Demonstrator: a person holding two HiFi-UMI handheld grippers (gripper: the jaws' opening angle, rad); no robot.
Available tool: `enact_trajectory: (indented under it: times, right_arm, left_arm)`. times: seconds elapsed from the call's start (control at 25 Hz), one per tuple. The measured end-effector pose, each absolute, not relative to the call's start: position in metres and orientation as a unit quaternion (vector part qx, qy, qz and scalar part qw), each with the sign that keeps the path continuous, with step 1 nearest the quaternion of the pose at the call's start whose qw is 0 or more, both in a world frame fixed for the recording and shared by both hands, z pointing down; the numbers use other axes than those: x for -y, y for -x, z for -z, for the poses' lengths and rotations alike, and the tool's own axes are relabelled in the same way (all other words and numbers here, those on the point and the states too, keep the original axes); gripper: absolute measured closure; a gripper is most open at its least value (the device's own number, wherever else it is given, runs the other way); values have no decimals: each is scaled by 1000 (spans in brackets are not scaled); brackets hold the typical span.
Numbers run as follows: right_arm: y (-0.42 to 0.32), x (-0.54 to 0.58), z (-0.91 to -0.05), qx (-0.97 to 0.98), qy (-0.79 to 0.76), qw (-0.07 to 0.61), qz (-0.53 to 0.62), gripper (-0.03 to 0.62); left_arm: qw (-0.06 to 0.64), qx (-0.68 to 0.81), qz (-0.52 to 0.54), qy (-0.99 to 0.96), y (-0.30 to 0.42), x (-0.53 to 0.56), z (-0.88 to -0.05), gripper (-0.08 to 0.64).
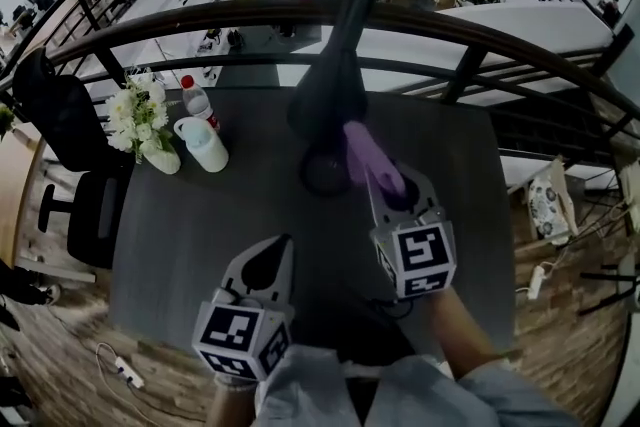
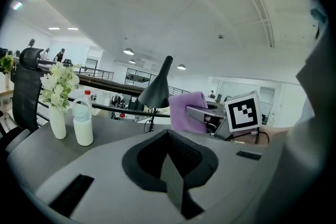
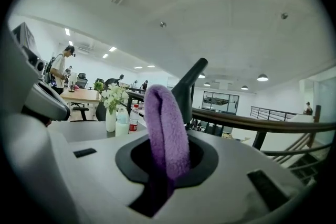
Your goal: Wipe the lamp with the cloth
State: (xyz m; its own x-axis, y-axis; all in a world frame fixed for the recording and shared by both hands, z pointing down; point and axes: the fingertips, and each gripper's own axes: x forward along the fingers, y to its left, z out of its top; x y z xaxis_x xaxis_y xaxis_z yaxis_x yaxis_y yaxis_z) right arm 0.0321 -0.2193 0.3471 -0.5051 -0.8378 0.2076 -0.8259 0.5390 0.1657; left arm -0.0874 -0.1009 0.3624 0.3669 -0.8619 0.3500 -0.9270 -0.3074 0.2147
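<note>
Over the near part of the table point(image 1: 180, 245), the left tongs point(image 1: 272, 260) hang idle, jaws closed together on nothing. Ahead stands the dark lamp point(image 1: 330, 90), base on the table, its long body rising and leaning away toward the railing point(image 1: 470, 22). Just right of its base, the purple cloth point(image 1: 362, 155) is pinched in the right tongs point(image 1: 388, 183). Its folded strip runs along the jaws, pointing forward-left at the lamp, though contact cannot be told. This looks like the approach before wiping. Next the cloth should press on the shade and stroke along it, lightly enough not to tip the lamp.
</note>
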Motion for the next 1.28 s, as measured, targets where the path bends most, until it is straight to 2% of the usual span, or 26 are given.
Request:
enact_trajectory:
  times: [0.52, 1.28]
  right_arm:
    - [-88, 147, -358, 866, -485, 109, -58, 541]
    - [-94, 96, -340, 882, -455, 95, -78, 541]
  left_arm:
    - [190, 552, -75, -809, 44, 76, -352, 548]
    - [168, 563, -68, -806, 26, 58, -330, 548]
